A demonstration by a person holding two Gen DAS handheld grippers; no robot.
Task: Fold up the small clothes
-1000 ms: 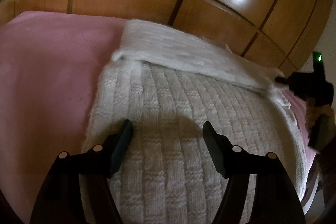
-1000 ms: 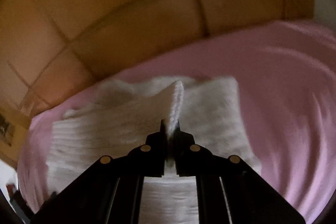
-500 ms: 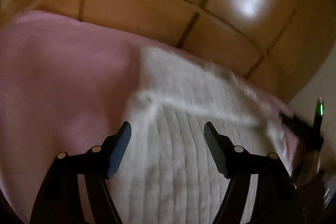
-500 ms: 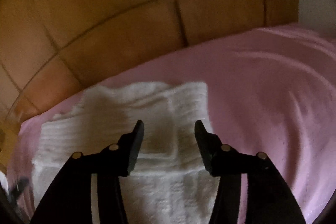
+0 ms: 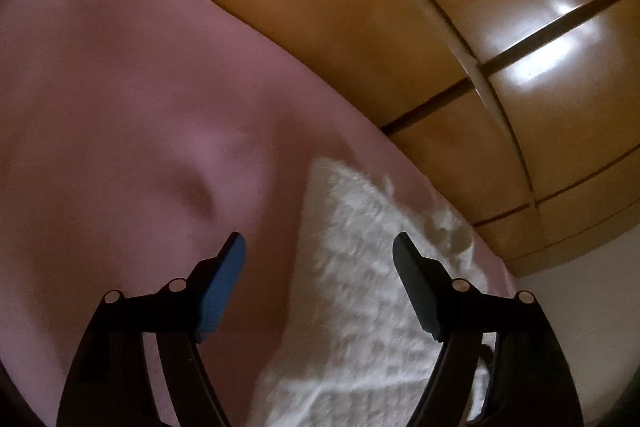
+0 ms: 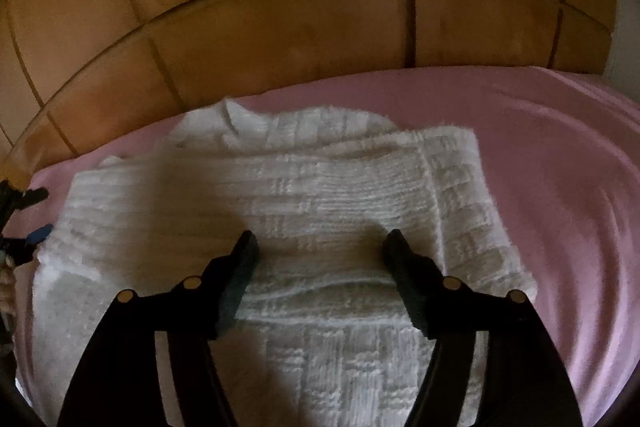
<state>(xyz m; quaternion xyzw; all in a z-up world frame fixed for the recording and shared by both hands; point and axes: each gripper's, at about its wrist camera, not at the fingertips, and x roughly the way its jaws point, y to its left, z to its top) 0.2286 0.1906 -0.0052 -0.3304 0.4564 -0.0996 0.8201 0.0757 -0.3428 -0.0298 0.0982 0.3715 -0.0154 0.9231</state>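
Left gripper [image 5: 318, 247] stands with jaws wide apart and nothing between them, above the pink bedcover [image 5: 120, 99], the blurred white knit garment [image 5: 360, 287] lying lower right, the wooden wardrobe [image 5: 400, 7] behind.

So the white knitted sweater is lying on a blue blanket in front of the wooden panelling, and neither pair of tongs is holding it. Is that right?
Nearly. The blanket is pink, not blue, as the right wrist view shows. The rest holds: the white knitted sweater lies on it before the wooden panelling, and neither pair of tongs holds it.
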